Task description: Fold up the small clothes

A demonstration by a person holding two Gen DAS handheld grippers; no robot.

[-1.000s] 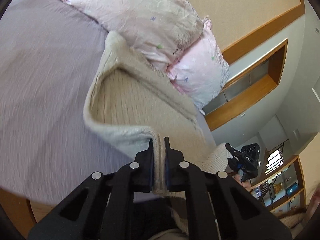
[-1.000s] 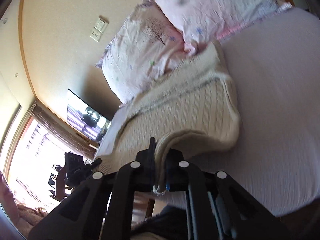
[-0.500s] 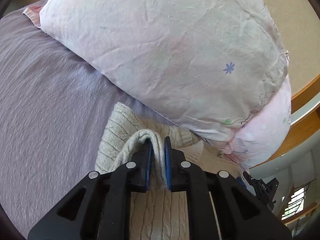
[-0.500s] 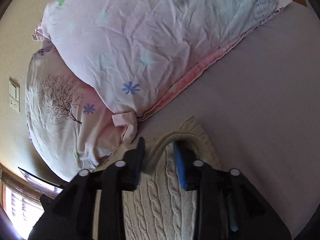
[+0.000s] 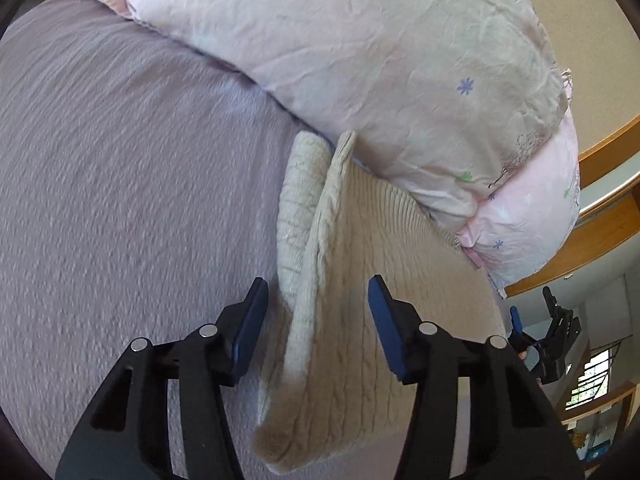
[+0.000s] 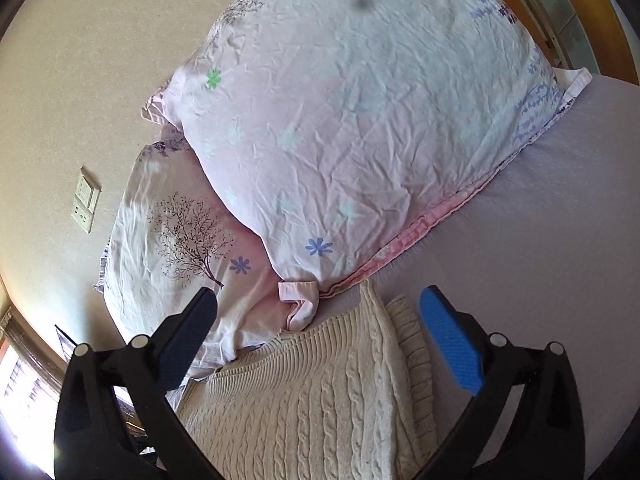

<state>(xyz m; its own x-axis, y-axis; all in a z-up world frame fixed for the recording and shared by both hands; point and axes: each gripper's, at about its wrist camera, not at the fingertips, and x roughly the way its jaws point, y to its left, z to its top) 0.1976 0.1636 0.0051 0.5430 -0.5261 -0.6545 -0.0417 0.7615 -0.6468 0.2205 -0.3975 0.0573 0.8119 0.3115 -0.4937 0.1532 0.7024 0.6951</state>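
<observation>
A cream cable-knit sweater [image 5: 360,280] lies folded over on the lilac bed, its far edge against the pillows. My left gripper [image 5: 318,324] is open, its jaws spread either side of the sweater's folded left edge, holding nothing. In the right wrist view the sweater [image 6: 312,392] lies below my right gripper [image 6: 316,340], which is wide open and empty above the sweater's far corner. The right gripper also shows small at the right edge of the left wrist view [image 5: 536,336].
Two pink floral pillows [image 5: 380,60] [image 6: 340,120] lean against the beige wall just beyond the sweater. The lilac bedspread [image 5: 120,180] stretches to the left. A wall switch and socket [image 6: 86,204] sit on the wall. Wooden trim [image 5: 608,152] and a window are at the right.
Both grippers carried the sweater's edge toward the pillows, then opened and let it go. The folded layer now lies on the sweater, and both grippers have drawn back a little.
</observation>
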